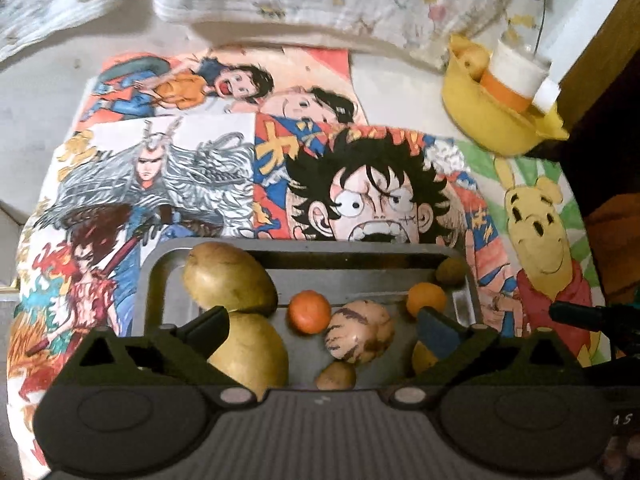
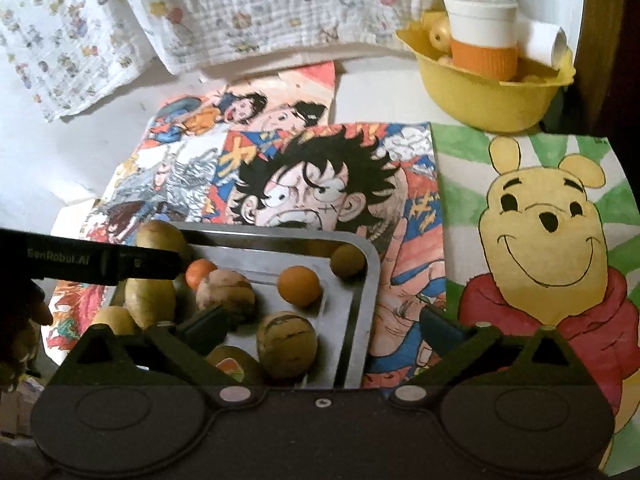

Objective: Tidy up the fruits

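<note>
Both tools, left tool (image 1: 320, 330) and right tool (image 2: 326, 326), gape wide and empty above the tray (image 1: 360, 276) at lower centre, apparently ready to pick fruit.

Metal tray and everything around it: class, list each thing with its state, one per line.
Metal tray: flat on the drawings, holding fruit.
Orange fruit: loose in the tray.
Striped fruit: loose, ungripped.
Yellow bowl: upright, holding a cup.
Left gripper: open, empty.
Right gripper: open, empty.
</note>
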{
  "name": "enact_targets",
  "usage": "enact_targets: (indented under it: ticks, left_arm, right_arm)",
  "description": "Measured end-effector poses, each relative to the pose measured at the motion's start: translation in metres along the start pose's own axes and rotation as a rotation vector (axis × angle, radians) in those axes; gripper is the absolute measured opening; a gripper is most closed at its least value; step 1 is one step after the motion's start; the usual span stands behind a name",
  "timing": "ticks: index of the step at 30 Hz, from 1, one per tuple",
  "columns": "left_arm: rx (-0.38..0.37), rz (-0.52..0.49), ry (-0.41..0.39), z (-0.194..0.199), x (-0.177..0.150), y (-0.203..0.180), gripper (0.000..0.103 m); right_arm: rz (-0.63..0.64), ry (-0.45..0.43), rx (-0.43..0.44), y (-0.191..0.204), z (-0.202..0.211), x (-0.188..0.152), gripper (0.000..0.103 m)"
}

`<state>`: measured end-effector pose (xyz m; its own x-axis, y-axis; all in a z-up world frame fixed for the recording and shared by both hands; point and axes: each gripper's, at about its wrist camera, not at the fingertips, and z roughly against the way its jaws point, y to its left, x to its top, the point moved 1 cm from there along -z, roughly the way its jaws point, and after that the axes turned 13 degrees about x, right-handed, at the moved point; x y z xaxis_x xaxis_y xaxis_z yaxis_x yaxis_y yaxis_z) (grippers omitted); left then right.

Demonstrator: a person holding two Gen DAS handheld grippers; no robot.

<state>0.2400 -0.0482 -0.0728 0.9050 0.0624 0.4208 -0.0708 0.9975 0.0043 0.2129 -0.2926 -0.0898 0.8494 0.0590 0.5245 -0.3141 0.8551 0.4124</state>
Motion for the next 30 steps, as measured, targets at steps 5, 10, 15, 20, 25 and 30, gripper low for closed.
enact_targets:
  ticks: [5,10,15,20,25,30]
  left_arm:
    - [0.009,0.042,-0.079,0.018,-0.017,0.008,0.102]
    - [0.036,0.078,-0.126,0.034,-0.035,0.017,0.102]
    - [0.065,0.101,-0.167,0.052,-0.055,0.027,0.102]
    - [0.089,0.144,-0.186,0.066,-0.072,0.039,0.102]
    - [0.097,0.167,-0.205,0.075,-0.086,0.050,0.102]
    - [0.099,0.158,-0.216,0.078,-0.096,0.053,0.102]
  right_arm:
    - [0.031,-0.043,0.017,0.010,0.011,-0.007,0.102]
    - [0.051,-0.092,0.009,0.020,0.025,-0.017,0.102]
    - [0.062,-0.145,0.008,0.032,0.033,-0.032,0.102]
    - [0.103,-0.191,0.002,0.049,0.042,-0.045,0.102]
    - [0.124,-0.227,-0.002,0.061,0.049,-0.053,0.102]
    - [0.120,-0.222,-0.009,0.067,0.052,-0.065,0.102]
